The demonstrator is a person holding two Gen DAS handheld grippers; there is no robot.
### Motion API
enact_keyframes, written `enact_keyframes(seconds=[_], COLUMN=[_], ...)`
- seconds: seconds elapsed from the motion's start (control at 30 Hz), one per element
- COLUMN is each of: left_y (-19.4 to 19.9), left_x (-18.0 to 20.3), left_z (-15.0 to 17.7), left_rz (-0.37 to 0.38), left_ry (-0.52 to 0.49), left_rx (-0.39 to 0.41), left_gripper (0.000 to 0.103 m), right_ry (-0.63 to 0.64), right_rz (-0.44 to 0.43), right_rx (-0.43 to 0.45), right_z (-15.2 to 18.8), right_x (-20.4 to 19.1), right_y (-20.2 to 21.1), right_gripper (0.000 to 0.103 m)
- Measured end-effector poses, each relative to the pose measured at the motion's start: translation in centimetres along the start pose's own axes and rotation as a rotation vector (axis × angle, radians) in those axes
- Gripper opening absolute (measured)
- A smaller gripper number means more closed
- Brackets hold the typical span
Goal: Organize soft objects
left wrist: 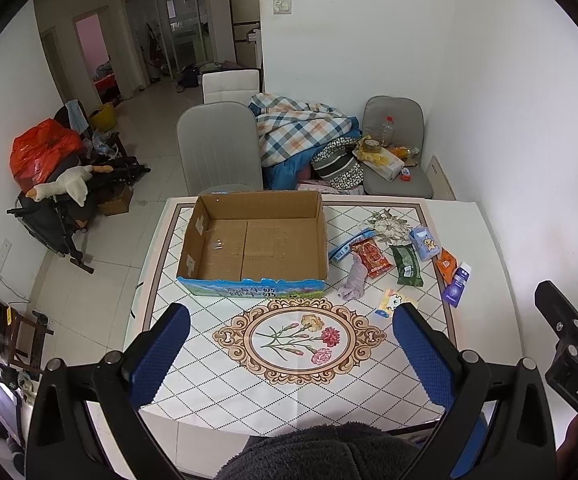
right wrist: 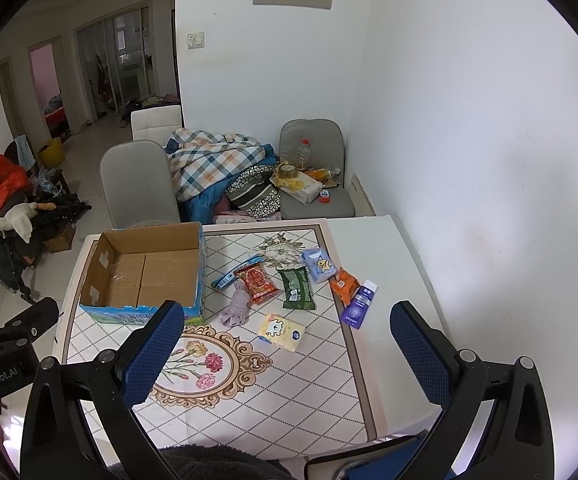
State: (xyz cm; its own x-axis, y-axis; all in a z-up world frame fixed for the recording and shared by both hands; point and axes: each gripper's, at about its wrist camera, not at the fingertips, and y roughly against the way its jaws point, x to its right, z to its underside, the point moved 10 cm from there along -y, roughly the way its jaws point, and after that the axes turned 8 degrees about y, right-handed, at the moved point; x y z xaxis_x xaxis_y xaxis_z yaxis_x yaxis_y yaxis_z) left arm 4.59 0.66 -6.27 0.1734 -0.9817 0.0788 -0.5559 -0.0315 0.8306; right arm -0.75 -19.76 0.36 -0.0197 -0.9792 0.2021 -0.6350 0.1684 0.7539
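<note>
Lying crumpled beside the cardboard box (right wrist: 145, 276): lavender cloth (right wrist: 237, 307).

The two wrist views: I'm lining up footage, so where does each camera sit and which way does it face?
Left wrist: on the left gripper, held above the table's near edge, facing the cardboard box; the right gripper shows at right.
Right wrist: on the right gripper, facing the yellow packet; the left gripper shows at left.
Shared: box, red snack pack, tiled table, wall beyond.
</note>
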Motion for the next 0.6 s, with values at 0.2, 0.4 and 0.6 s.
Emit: enact_keyframes(seconds=[0.2, 0.4, 0.6], left_y=[0.02, 0.01, 0.08], left_x=[0.02, 0.03, -0.01], left_z=[0.04, 0.06, 0.11], left_rz=[-0.001, -0.001, -0.001], left_ry=[-0.002, -0.002, -0.002], left_rx=[0.003, 0.004, 0.005], left_gripper=[0.103, 0.103, 0.103], right_ry=[-0.001, 0.0, 0.0], right_rz=[-0.001, 0.001, 0.0], right_rx=[0.005, 0.007, 0.009], right_z=[0.03, 0.08, 0.11], right_x=[-0.06, -0.09, -0.14], right_y=[0.21, 0.3, 0.33], right_gripper=[0.103, 0.103, 0.103])
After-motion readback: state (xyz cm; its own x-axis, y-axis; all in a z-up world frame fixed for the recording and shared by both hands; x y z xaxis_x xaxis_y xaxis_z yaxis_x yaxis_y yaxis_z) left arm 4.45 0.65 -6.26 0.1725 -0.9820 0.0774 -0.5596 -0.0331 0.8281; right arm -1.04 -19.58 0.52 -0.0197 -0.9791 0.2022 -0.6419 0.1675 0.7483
